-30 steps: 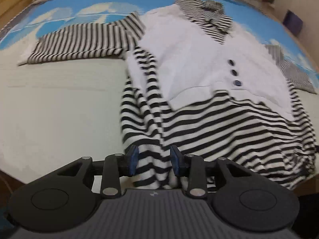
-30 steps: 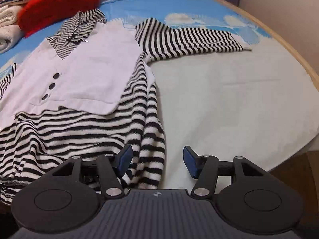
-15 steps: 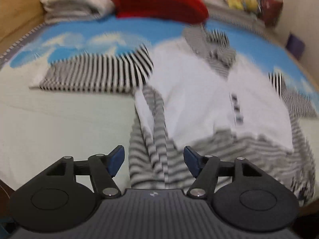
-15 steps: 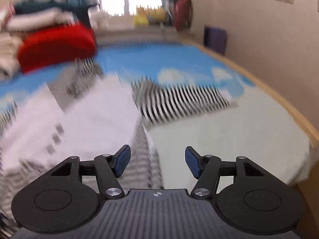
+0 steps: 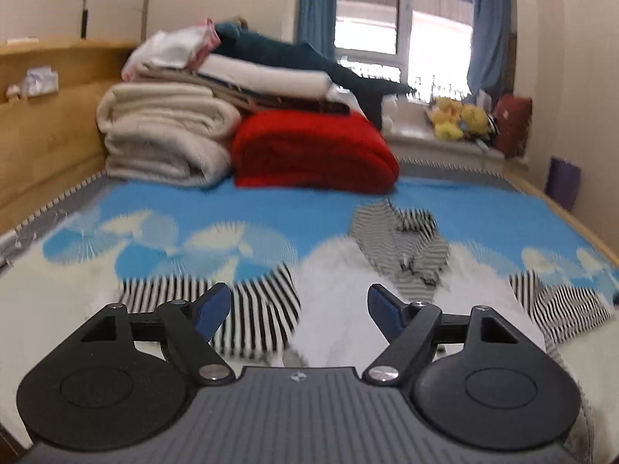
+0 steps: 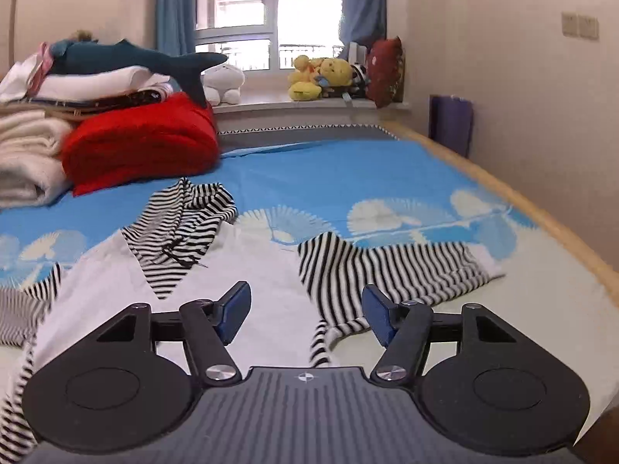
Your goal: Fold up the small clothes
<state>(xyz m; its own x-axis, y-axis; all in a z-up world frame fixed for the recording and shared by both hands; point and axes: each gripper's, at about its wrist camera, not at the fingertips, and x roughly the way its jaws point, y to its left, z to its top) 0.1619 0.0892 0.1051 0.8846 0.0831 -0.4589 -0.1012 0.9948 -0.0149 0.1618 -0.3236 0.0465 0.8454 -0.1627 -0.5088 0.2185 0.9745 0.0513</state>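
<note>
A small garment with a white front (image 5: 340, 290) and black-and-white striped sleeves and collar lies flat on the bed. In the left wrist view its left sleeve (image 5: 247, 309) stretches left and the collar (image 5: 402, 239) lies ahead. My left gripper (image 5: 298, 309) is open and empty above the sleeve and chest. In the right wrist view the white front (image 6: 267, 301), the collar (image 6: 182, 224) and the right sleeve (image 6: 390, 266) show. My right gripper (image 6: 305, 309) is open and empty above the armpit area.
A red folded blanket (image 5: 313, 150) and a stack of cream and white blankets (image 5: 166, 131) sit at the head of the bed. A wooden headboard (image 5: 42, 123) is at left. Plush toys (image 6: 321, 77) line the windowsill. The bed's wooden edge (image 6: 541, 216) runs along the right wall.
Both grippers have tilted up from looking down at the hem to looking along the bed. My left gripper, nearly closed around the striped hem a second ago, has opened and let it go.
</note>
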